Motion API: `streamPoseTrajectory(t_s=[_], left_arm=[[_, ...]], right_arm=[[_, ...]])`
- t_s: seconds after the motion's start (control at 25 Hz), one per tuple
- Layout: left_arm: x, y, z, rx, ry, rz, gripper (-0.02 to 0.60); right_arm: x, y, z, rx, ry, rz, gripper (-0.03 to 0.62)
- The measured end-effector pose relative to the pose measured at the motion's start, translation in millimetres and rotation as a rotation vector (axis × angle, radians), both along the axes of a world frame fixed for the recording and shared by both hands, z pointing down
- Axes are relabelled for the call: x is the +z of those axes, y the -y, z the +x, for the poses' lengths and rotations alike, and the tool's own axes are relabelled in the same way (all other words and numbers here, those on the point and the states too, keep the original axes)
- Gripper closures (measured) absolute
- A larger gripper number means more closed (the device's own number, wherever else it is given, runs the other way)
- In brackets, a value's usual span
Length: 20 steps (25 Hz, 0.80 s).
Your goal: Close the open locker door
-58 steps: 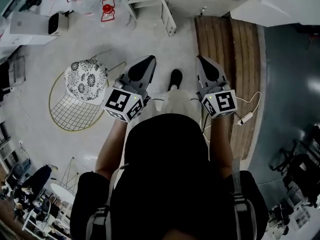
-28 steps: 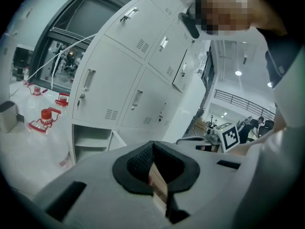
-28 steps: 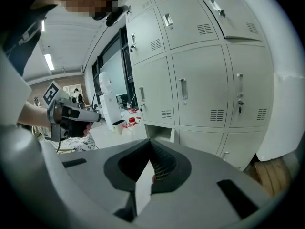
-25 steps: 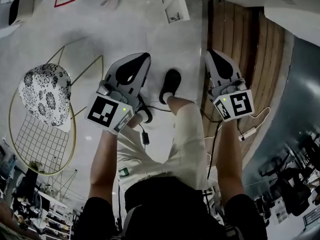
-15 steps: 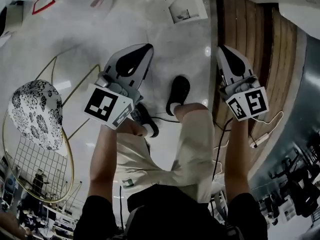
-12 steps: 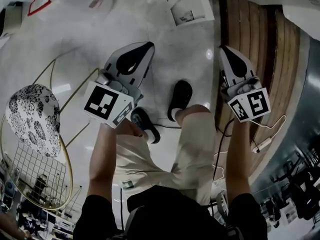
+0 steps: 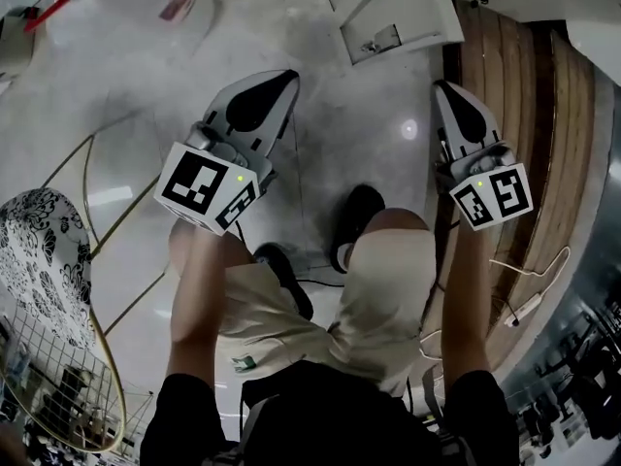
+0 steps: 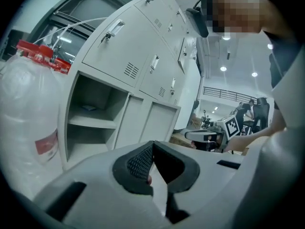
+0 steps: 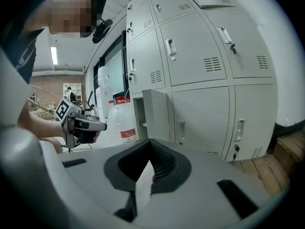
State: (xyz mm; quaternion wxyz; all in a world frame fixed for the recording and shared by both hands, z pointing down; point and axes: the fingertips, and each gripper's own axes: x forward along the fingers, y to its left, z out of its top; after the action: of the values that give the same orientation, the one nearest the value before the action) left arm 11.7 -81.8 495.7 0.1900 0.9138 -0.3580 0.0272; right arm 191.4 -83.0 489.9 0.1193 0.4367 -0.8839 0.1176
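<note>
The open locker door [image 7: 393, 13] is a white panel that stands out from the bottom row of the grey lockers [image 9: 205, 56]. In the right gripper view the door [image 9: 156, 114] is seen edge-on, straight ahead. The left gripper view looks into the open compartment [image 8: 93, 120] with its shelf. My left gripper [image 7: 289, 76] [image 8: 152, 144] is shut and empty, short of the lockers. My right gripper [image 7: 441, 85] [image 9: 150, 143] is also shut and empty, just below the door's lower right corner in the head view.
Clear water bottles [image 8: 26, 109] with red caps stand left of the open compartment. A wire chair with a patterned cushion [image 7: 39, 250] is at the left. A wooden platform [image 7: 514, 85] and a white cable [image 7: 529, 304] lie at the right. The person's shoes [image 7: 359, 221] are below the grippers.
Both grippers have sunk and come nearer the lockers. The open door has grown larger at the top of the head view, and the chair has slid to the lower left.
</note>
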Motion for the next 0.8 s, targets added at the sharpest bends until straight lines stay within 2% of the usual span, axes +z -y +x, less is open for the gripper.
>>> streamPoseTrajectory(t_s=[0.24,0.48,0.64,0.8], left_arm=[[21,2,-1,-0.002,-0.021,0.050,0.564],[34,-5,-5,0.026,-0.003,0.052,0.565],[36,-9,-11,0.020,-0.020,0.045,0.564],[31,-8,-18,-0.003,-0.049,0.049,0.565]], right_arm=[[22,9,0,0.006,-0.006,0.022,0.589],[38,16,-4,-0.004,-0.033,0.018,0.589],[47,22,-5,-0.002,-0.036,0.011,0.588],[50,27,-8,-0.012,-0.029,0.010,0.549]])
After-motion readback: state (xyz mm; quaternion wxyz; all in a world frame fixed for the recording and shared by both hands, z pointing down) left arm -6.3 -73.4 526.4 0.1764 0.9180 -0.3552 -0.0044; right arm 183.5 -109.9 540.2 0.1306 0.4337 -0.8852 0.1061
